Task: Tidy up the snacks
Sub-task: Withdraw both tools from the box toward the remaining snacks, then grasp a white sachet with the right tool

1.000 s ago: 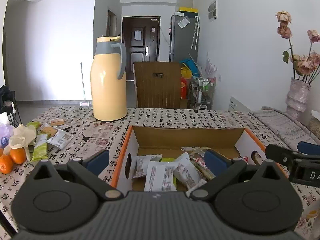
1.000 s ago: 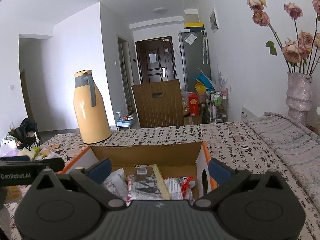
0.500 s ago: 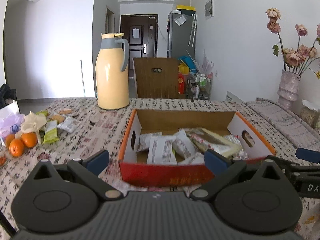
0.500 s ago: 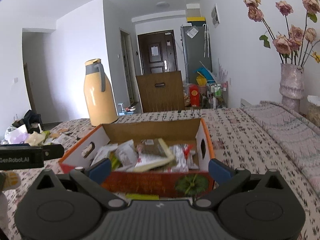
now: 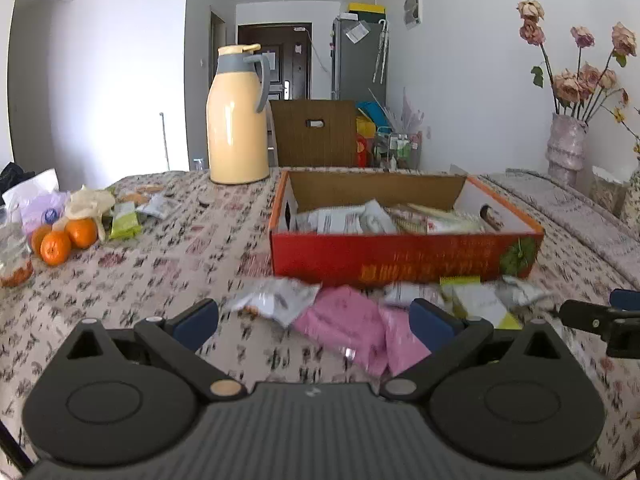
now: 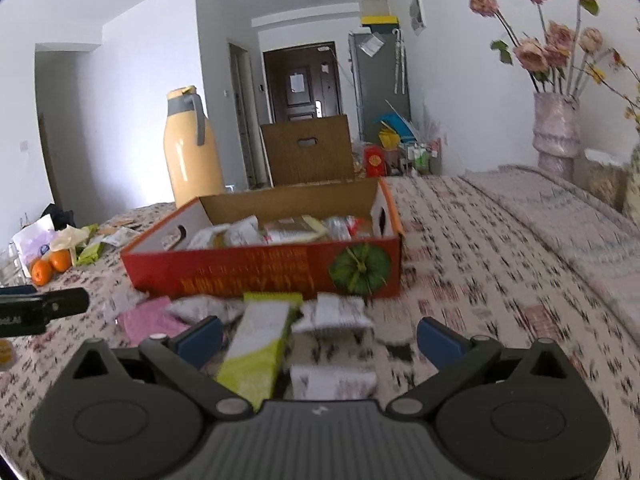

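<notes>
Both grippers had pulled back and dropped lower than they were a second earlier, when each hung over the open cardboard box [image 5: 404, 258] and looked down into it. Now both views took in the box's red front wall from in front, and a cluster of loose snack packets came into sight on the patterned tablecloth [image 5: 152, 264] just before that wall.

The left gripper [image 5: 316, 318] was spread wide and held nothing; pink packets [image 5: 352, 326] and a silver packet [image 5: 276, 298] lay between and just beyond its fingers. The right gripper [image 6: 320, 336] was likewise wide apart and empty, with a green and white packet [image 6: 260, 340] and a white packet [image 6: 334, 316] lying between its fingers, though the blur hid whether anything touched.

The box already held a heap of packets [image 5: 384, 218]. More snacks sat well off to the left beside some oranges [image 5: 60, 240], near a yellow thermos jug [image 5: 238, 120].

The retreat probably meant one drop was finished and the next pickup was starting, most likely from the pile in front of the box. Several packets remained outside, so the sorting looked partly done.
</notes>
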The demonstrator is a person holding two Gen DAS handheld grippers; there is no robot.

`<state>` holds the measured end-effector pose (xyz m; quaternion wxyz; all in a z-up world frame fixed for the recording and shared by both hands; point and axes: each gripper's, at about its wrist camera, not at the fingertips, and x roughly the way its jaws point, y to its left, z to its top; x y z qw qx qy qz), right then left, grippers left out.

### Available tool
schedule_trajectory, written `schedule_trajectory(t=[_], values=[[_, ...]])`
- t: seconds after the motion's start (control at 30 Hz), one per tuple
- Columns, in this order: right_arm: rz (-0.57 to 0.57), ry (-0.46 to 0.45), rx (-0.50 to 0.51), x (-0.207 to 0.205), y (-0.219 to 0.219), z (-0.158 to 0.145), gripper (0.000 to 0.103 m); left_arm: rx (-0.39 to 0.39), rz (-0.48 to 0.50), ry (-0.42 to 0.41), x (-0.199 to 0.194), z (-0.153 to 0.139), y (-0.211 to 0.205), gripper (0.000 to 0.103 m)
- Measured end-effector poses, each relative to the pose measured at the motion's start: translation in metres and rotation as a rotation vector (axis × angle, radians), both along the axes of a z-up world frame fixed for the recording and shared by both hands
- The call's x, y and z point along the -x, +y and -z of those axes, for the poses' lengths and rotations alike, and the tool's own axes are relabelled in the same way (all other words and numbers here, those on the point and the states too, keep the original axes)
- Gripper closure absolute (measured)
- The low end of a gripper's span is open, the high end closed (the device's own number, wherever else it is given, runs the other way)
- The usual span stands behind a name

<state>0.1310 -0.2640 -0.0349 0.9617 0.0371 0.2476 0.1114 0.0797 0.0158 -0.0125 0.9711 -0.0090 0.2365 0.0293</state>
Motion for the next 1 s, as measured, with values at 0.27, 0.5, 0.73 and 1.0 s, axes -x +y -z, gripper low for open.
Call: schedule_trajectory(t=[0.27,0.5,0.73,1.0], values=[[0.010,0.066,0.008,0.027,-0.010,0.024,0.000,0.033,-0.007,0.066,0.015,0.021,0.009,0.000],[0.033,0.087,0.055,0.018,-0.003,0.032,0.000,0.039,-0.013,0.078,0.015,0.022,0.011,0.000],[0.073,0.088,0.103,-0.002,0.000,0.029,0.009,0.046,-0.026,0.089,0.013,0.023,0.013,0.000],[0.040,0.136,0.151,-0.017,0.015,0.039,0.035,0.048,-0.023,0.106,0.011,0.026,0.012,0.000]])
